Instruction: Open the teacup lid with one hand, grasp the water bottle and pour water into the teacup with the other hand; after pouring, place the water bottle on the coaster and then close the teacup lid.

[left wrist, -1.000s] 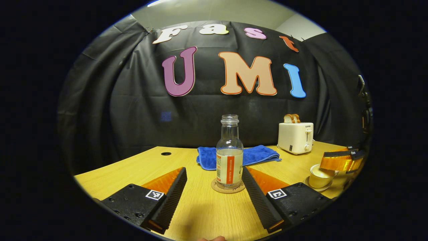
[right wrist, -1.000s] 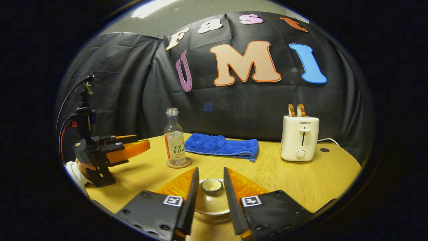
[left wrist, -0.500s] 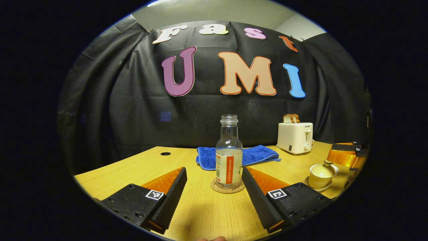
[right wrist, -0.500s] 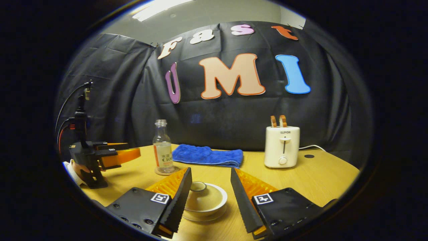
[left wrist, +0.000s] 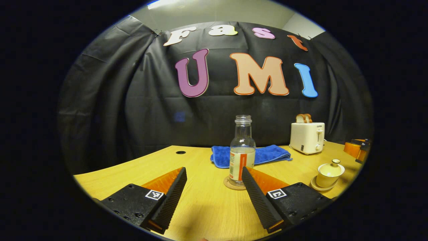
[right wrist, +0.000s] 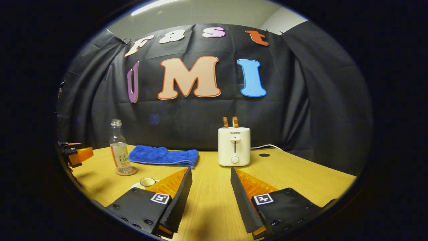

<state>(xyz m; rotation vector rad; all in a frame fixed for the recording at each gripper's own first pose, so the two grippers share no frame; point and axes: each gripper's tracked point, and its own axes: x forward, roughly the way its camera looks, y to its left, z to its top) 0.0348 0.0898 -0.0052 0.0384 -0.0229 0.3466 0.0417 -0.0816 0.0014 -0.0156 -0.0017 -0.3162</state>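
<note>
The small cream ceramic teacup (left wrist: 329,173) is seen in the left gripper view standing on its saucer at the right side of the pale wooden table (left wrist: 207,214), with its knobbed lid (left wrist: 332,165) seated on top. In the right gripper view only the lid's knob and a sliver of the teacup (right wrist: 145,182) are seen, just past the left finger of the right gripper (right wrist: 210,199).

The clear glass water bottle with the orange-and-white label (left wrist: 242,154) is found upright and uncapped on the round cork coaster (left wrist: 233,184), partly filled. It is well apart from the teacup. In the right gripper view the bottle (right wrist: 119,149) and coaster (right wrist: 126,171) are placed at the left of the table.

The left gripper (left wrist: 214,197) is held low over the table, its black ribbed fingers spread wide with nothing between them; the bottle is seen just beyond its right finger. The right gripper's fingers are likewise spread apart, with bare tabletop in the gap.

Behind the bottle, a folded blue cloth (left wrist: 264,154) is laid flat. Further right, a cream two-slot toaster (left wrist: 307,137) is stood with slices of bread up in its slots, a white cord trailing from it in the right gripper view.
</note>
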